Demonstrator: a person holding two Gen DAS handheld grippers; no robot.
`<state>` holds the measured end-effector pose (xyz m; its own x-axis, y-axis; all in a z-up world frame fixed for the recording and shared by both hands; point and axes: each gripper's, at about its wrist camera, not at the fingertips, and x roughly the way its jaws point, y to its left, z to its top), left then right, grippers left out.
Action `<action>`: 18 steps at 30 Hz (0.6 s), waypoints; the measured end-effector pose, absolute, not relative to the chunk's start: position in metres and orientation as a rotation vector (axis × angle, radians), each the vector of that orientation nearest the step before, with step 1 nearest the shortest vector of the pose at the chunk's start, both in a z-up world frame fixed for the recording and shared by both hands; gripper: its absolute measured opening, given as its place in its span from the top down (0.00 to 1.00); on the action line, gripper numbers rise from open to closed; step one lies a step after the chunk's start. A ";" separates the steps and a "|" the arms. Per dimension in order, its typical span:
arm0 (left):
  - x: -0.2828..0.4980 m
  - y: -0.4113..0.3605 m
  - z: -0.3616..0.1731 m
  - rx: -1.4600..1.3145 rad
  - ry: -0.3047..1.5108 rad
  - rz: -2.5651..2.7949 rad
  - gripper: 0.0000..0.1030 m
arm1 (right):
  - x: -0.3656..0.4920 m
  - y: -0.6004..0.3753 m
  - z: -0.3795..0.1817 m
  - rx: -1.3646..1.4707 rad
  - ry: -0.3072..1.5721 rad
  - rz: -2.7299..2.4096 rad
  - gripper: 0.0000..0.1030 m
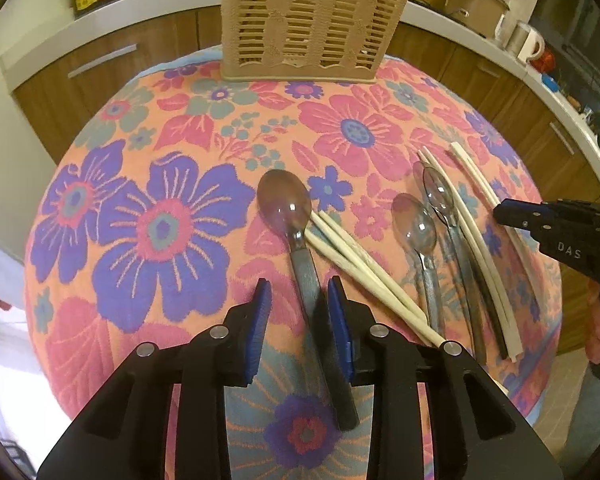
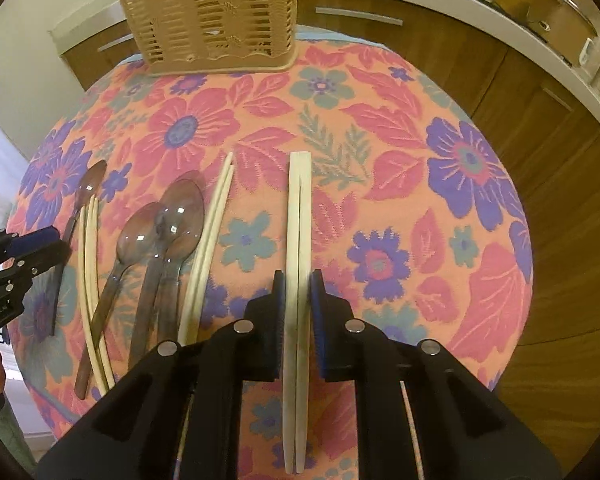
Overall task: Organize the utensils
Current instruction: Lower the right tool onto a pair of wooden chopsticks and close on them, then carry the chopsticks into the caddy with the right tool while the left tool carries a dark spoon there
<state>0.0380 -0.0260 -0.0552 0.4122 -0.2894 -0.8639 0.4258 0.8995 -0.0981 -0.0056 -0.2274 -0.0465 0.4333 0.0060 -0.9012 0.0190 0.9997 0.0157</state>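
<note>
Right wrist: jaws nearly closed around chopsticks (image 2: 298, 240); left jaws apart, straddling spoon (image 1: 296, 236).

Home kitchen; wooden cabinets (image 2: 540, 128), countertop (image 1: 480, 40)

Spoons (image 1: 286, 204), chopsticks (image 2: 298, 240) flat on cloth; holder (image 1: 312, 20) upright.

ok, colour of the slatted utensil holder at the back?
Beige slatted plastic utensil holder, clearest in the right wrist view.
</note>
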 end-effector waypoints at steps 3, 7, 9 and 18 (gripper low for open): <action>0.046 -0.036 -0.055 0.182 1.061 -0.438 0.72 | 0.002 -0.228 -0.051 0.046 1.154 0.024 0.89; 0.054 -0.044 -0.055 0.218 1.073 -0.435 0.72 | 0.015 -0.231 -0.052 0.048 1.209 0.065 0.88; 0.056 -0.045 -0.055 0.228 1.087 -0.447 0.72 | 0.021 -0.233 -0.052 0.042 1.237 0.091 0.88; 0.059 -0.055 -0.056 0.296 1.070 -0.411 0.90 | 0.036 -0.232 -0.052 0.011 1.271 0.122 0.90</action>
